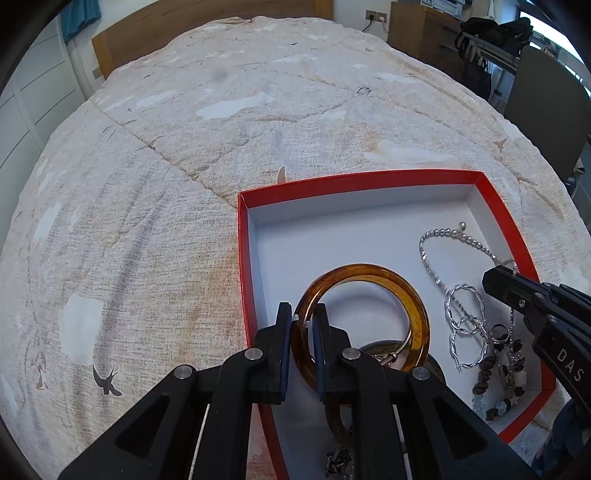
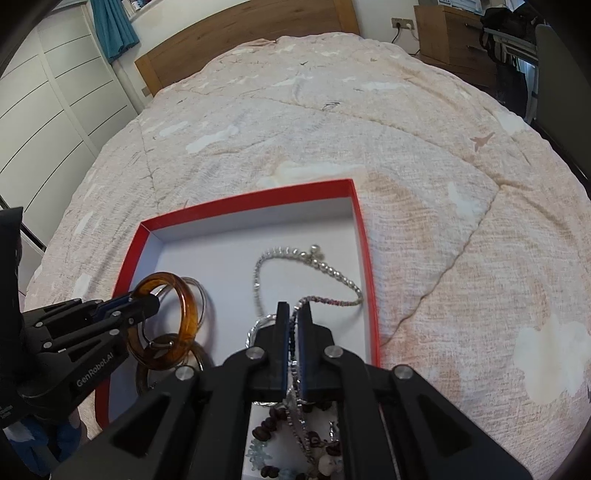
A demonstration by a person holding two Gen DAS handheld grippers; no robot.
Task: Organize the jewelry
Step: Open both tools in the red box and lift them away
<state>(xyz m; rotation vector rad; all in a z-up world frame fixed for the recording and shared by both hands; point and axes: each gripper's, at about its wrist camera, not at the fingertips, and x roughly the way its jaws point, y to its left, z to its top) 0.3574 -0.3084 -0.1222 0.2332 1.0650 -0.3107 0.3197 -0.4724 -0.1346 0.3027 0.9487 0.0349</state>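
A red box with a white inside (image 1: 491, 199) (image 2: 243, 201) lies on the bed and holds the jewelry. My left gripper (image 1: 303, 314) (image 2: 142, 299) is shut on an amber bangle (image 1: 417, 306) (image 2: 186, 310) and holds it tilted above the box floor, with a thin metal hoop (image 2: 203, 295) beside it. My right gripper (image 2: 294, 314) (image 1: 496, 275) is shut on a thin beaded chain (image 2: 332, 301) that hangs between its fingers. A silver bead necklace (image 1: 443, 234) (image 2: 291, 254), a twisted silver chain (image 1: 465, 321) and a brown bead bracelet (image 1: 487, 373) (image 2: 273, 421) lie in the box.
The box sits on a beige quilt (image 1: 184, 184) (image 2: 443, 221). A wooden headboard (image 2: 240, 33) stands at the far end. White wardrobe doors (image 2: 44, 110) are to the left, a wooden dresser (image 2: 454, 33) to the far right.
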